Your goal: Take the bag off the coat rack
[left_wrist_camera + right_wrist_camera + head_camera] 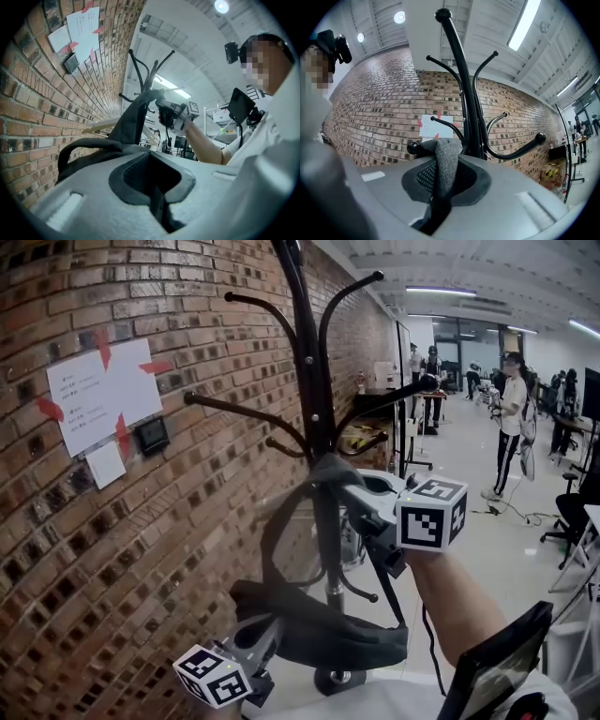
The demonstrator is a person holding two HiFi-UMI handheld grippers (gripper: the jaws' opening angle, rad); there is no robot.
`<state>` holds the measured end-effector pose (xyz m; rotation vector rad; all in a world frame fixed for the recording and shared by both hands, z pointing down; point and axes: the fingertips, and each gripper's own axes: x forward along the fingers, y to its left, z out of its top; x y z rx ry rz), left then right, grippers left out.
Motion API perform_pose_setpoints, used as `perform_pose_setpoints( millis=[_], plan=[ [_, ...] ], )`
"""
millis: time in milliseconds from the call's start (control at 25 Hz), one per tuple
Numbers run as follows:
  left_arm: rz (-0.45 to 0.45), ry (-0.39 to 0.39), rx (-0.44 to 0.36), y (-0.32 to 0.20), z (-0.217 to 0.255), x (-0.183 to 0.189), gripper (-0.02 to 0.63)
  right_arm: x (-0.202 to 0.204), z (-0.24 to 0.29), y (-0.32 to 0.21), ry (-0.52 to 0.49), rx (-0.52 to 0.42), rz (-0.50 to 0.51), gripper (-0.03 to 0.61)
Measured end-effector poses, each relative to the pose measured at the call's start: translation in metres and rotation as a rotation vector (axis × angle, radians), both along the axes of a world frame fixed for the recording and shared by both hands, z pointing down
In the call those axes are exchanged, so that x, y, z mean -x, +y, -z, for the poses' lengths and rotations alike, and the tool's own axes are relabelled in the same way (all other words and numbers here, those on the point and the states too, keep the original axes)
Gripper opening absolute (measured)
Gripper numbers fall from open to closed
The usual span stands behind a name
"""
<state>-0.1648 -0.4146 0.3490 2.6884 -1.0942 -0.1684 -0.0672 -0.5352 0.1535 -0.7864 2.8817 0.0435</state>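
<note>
A black coat rack (314, 381) stands by the brick wall. A dark grey bag (323, 629) hangs low against its pole, its strap (330, 470) running up to the hooks. My right gripper (361, 495) is shut on the strap just beside the pole. In the right gripper view, the grey strap (446, 157) runs down between the jaws of my right gripper (447, 173), with a ball-tipped hook (413, 147) behind. My left gripper (265, 632) is at the bag's lower left end. In the left gripper view its jaws (152, 176) are shut, with dark bag fabric (93, 152) at their tips.
White papers (103, 395) with red tape hang on the brick wall (141, 549) at left. The rack's round base (337, 679) sits on the floor below the bag. A black panel (497, 662) is at the lower right. People (511, 418) stand far off in the room.
</note>
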Motion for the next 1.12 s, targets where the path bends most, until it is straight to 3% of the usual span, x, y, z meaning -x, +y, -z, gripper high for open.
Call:
perform_pose_setpoints(
  millis=[280, 480, 880, 1120],
  plan=[
    [0.017, 0.026, -0.07, 0.013, 0.031, 0.008, 0.002, 0.008, 0.038, 0.023, -0.016, -0.072, 0.018, 0.028],
    [0.033, 0.003, -0.079, 0.029, 0.036, 0.007, 0.002, 0.009, 0.042, 0.051, -0.027, -0.094, 0.047, 0.028],
    [0.06, -0.016, -0.038, 0.085, 0.005, -0.025, 0.002, -0.023, -0.017, 0.125, -0.025, -0.049, 0.065, 0.029],
    [0.087, -0.001, 0.065, 0.142, -0.043, -0.067, 0.002, -0.063, -0.094, 0.17, 0.011, 0.075, 0.069, 0.029]
  ],
)
